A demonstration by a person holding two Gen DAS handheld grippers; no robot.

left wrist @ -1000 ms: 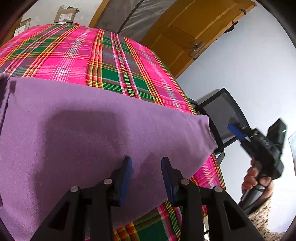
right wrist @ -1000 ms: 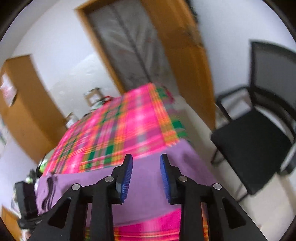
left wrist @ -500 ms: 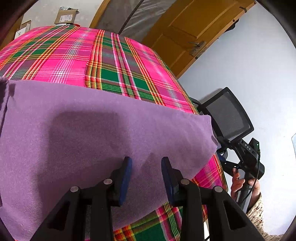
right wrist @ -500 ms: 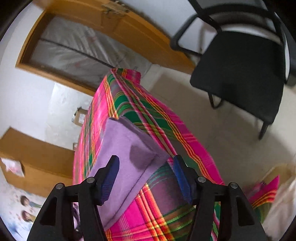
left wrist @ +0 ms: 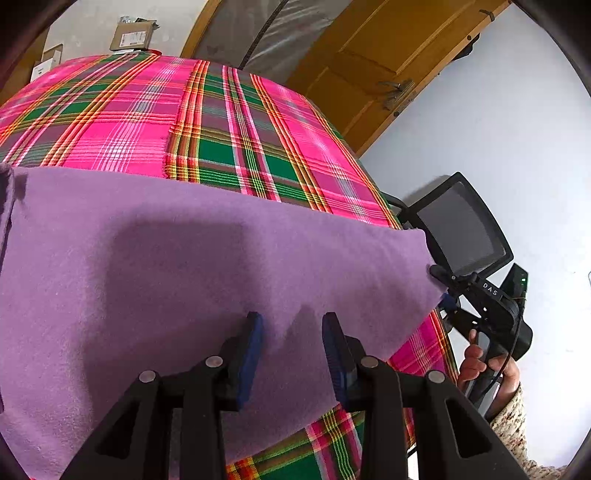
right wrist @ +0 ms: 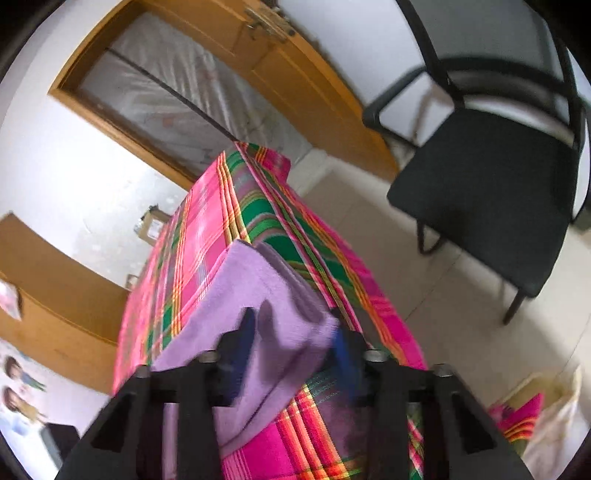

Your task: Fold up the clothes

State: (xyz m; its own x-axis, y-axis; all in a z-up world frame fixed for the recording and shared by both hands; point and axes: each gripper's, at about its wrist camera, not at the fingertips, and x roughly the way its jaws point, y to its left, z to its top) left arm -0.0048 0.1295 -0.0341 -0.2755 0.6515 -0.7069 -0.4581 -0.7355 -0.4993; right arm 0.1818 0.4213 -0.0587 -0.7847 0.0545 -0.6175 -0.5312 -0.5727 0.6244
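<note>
A purple garment (left wrist: pixel 184 266) lies flat on the table under a pink and green plaid cloth (left wrist: pixel 221 122). My left gripper (left wrist: pixel 291 343) is open just above the garment's near edge, and nothing sits between its fingers. In the left wrist view, my right gripper (left wrist: pixel 441 286) is at the garment's right corner, held by a hand (left wrist: pixel 480 363). In the right wrist view, the right gripper (right wrist: pixel 291 345) is open with its fingers either side of that purple corner (right wrist: pixel 288 332). That view is blurred.
A black mesh chair (right wrist: pixel 487 192) stands on the tiled floor right of the table, near a wooden door (left wrist: pixel 373 62). Cardboard boxes (left wrist: pixel 133 35) sit beyond the table's far edge. A bag (right wrist: pixel 546 424) lies on the floor at lower right. The table edge drops off beside the garment's corner.
The right gripper came down from mid-air to the garment's right corner and opened wider around it. The left gripper and the garment stayed where they were.
</note>
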